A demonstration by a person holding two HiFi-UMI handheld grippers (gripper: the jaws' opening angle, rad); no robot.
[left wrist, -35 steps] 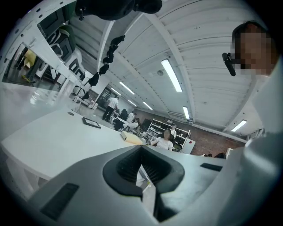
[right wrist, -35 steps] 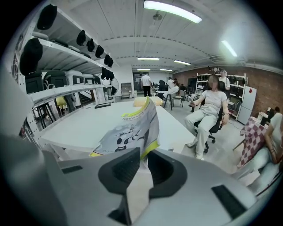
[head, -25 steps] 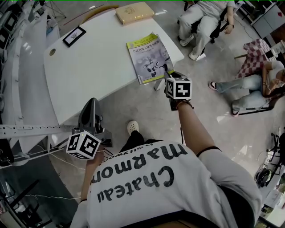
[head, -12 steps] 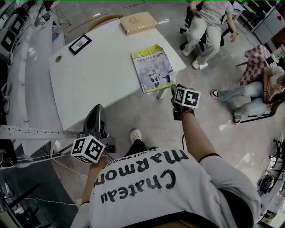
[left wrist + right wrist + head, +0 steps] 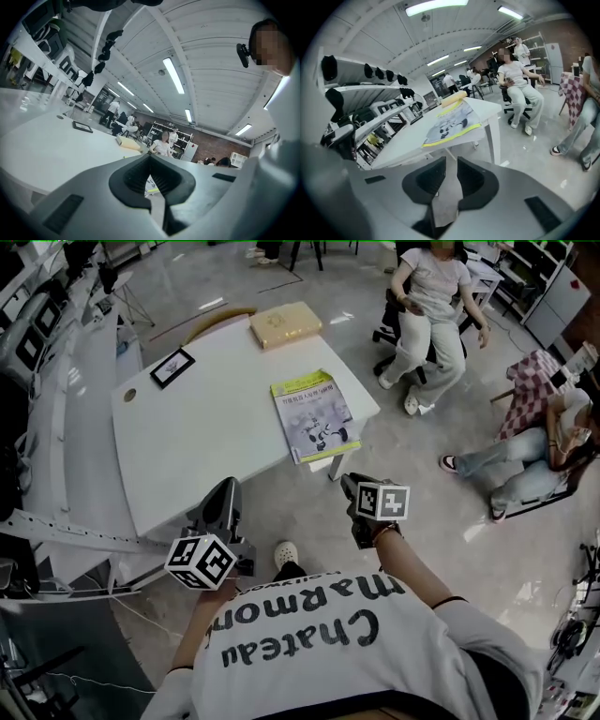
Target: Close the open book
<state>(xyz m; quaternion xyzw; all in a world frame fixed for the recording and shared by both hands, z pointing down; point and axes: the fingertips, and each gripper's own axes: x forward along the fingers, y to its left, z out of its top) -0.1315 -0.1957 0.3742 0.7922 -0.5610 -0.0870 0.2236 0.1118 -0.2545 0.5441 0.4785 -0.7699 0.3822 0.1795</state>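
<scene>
Wht table (image 5: 202, 437), book (image 5: 315, 416) closed, nr edge

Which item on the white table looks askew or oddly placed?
The book lies skewed to the table edge, and its near end appears to overhang the rim. Nothing looks spilled or damaged.

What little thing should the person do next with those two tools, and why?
Probably nothing more to the book: it lies flat on the white table, cover up, and looks shut. Both tools are held well short of it; the right tool, its jaws just closing a little, has nothing between them, and the left tool is empty too. I would simply lower both and stop.
</scene>
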